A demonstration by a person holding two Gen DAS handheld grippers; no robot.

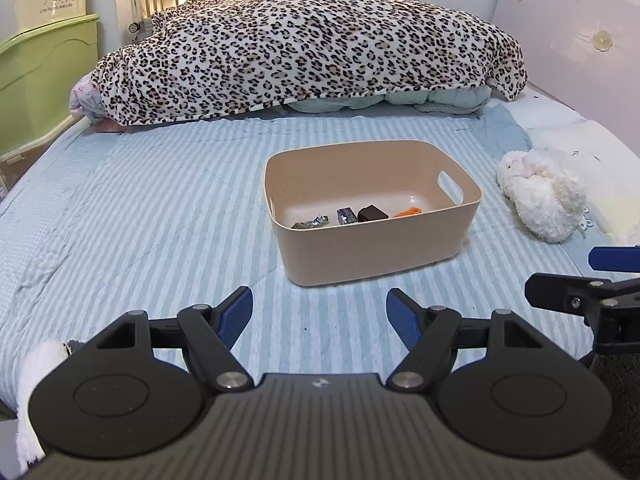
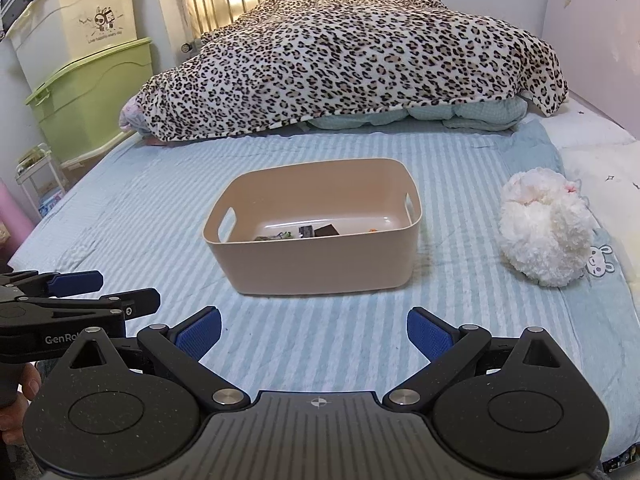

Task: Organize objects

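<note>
A beige plastic bin point(image 1: 384, 248) stands on the striped blue bed, also in the right wrist view point(image 2: 320, 268). Inside lie a crumpled wrapper point(image 1: 310, 223), a small grey packet point(image 1: 346, 215), a dark brown block point(image 1: 372, 213) and an orange piece point(image 1: 408, 212). A white plush toy point(image 1: 540, 194) lies right of the bin, also in the right wrist view point(image 2: 544, 228). My left gripper point(image 1: 319, 312) is open and empty, just short of the bin. My right gripper point(image 2: 314, 330) is open and empty, also before the bin.
A leopard-print blanket point(image 1: 304, 44) is heaped over bedding at the far end. Green and cream storage boxes point(image 2: 92, 92) stand left of the bed. A pale headboard point(image 1: 568, 36) runs along the right. Each gripper shows at the other view's edge.
</note>
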